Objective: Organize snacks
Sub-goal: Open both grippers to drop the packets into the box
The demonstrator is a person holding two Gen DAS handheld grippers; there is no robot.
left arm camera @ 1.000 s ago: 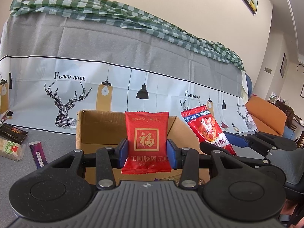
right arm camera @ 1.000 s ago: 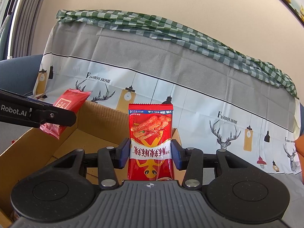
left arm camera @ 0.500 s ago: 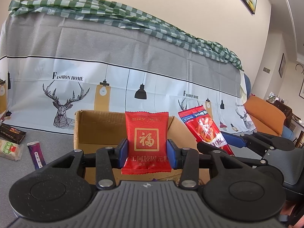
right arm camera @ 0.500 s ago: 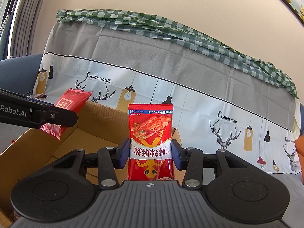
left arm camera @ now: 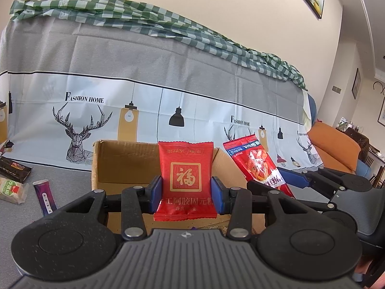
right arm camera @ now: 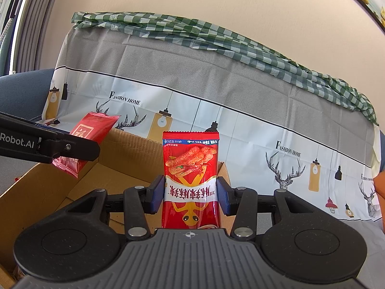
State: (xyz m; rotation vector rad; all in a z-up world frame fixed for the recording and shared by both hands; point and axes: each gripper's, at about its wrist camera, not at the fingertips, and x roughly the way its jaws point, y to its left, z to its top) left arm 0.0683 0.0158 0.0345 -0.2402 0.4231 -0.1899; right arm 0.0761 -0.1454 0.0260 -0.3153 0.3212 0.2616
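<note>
The left tool [left arm camera: 185,195] clamps a red candy packet [left arm camera: 185,179] upright over the open cardboard box [left arm camera: 120,166]. The right tool [right arm camera: 190,196] grips a spicy-strip snack bag [right arm camera: 190,180] over the same box. Beyond lie loose snacks [left arm camera: 14,187] on the grey surface [left arm camera: 67,187], then a deer-print cover [left arm camera: 168,84].

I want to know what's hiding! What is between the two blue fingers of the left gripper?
A red snack packet with a gold character is pinched between the left gripper fingers, above the cardboard box, in the left wrist view.
</note>
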